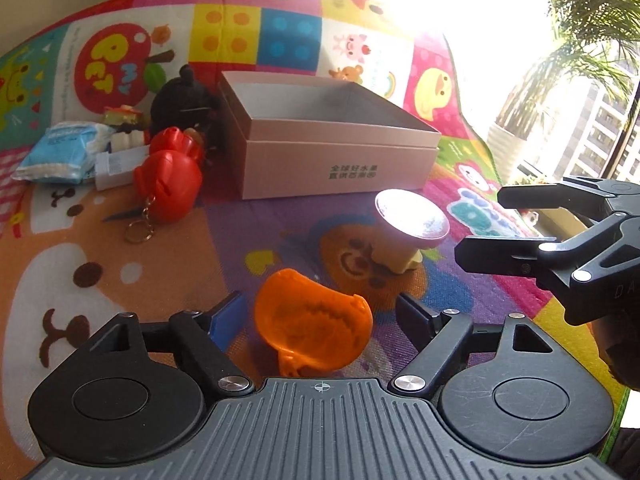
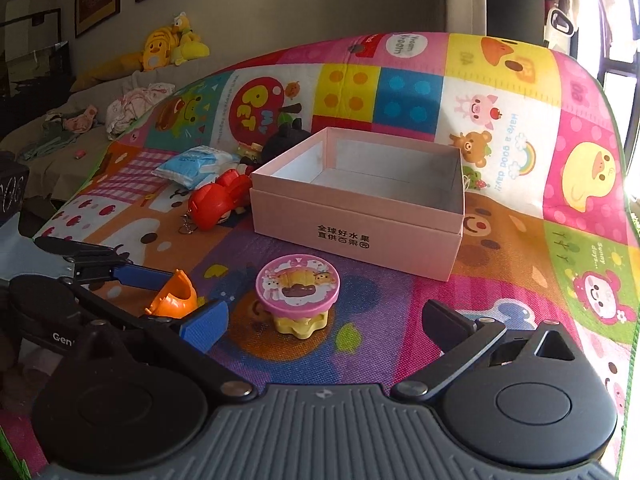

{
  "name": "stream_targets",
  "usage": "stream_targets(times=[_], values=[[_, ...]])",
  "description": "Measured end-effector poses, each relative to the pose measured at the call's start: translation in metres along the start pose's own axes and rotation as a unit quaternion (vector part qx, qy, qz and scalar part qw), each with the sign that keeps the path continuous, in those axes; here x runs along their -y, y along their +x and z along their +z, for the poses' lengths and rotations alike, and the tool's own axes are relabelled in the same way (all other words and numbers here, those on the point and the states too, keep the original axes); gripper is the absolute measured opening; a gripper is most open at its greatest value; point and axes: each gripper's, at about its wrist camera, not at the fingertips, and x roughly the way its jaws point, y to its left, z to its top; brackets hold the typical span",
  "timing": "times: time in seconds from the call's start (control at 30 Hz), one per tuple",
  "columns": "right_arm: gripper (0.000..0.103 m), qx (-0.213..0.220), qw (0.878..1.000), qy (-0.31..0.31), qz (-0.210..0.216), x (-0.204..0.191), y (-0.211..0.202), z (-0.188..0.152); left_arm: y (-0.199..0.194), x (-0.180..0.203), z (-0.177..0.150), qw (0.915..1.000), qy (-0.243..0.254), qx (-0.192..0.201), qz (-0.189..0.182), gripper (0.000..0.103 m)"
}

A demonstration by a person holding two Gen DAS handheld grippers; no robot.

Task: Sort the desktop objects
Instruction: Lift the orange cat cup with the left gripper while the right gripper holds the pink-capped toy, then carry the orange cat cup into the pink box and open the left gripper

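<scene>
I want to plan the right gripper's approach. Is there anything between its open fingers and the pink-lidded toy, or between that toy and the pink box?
Nothing visible blocks either path. The right gripper is open, with the pink-lidded toy straight ahead on bare play mat. Bare mat also separates the toy from the pink box. The orange toy lies aside, at the left gripper.

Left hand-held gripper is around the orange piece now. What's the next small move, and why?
Probably close the left hand-held gripper on the orange toy piece. Its jaws stand open on either side of the piece, which lies on the play mat. The pink box behind looks empty, ready to receive it.
</scene>
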Motion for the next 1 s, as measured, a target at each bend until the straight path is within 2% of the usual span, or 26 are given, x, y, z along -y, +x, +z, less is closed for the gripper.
stream_targets(times=[0.1, 0.2, 0.4, 0.5, 0.67, 1.0], values=[[0.094, -0.007, 1.0, -0.005, -0.003, -0.006, 0.009, 0.006, -0.005, 0.002, 0.0, 0.9999, -0.003, 0.002, -0.011, 0.062], [0.091, -0.015, 1.0, -0.02, -0.005, -0.013, 0.018, 0.009, -0.011, 0.005, -0.002, 0.9999, 0.005, 0.008, -0.009, 0.06], [0.079, -0.034, 0.999, -0.035, 0.001, -0.023, 0.036, 0.01, -0.022, 0.013, -0.007, 0.9994, 0.031, 0.015, 0.0, 0.054], [0.057, -0.05, 0.998, -0.03, -0.001, -0.022, 0.044, 0.01, -0.024, 0.018, -0.01, 0.9988, 0.047, 0.011, 0.01, 0.054], [0.055, -0.05, 0.998, -0.027, -0.005, -0.018, 0.037, 0.009, -0.027, 0.025, -0.013, 0.9973, 0.067, 0.01, 0.026, 0.054], [0.055, -0.007, 0.999, -0.027, -0.019, 0.004, -0.03, 0.009, -0.032, 0.039, -0.007, 0.9956, 0.086, 0.011, 0.035, 0.051]])
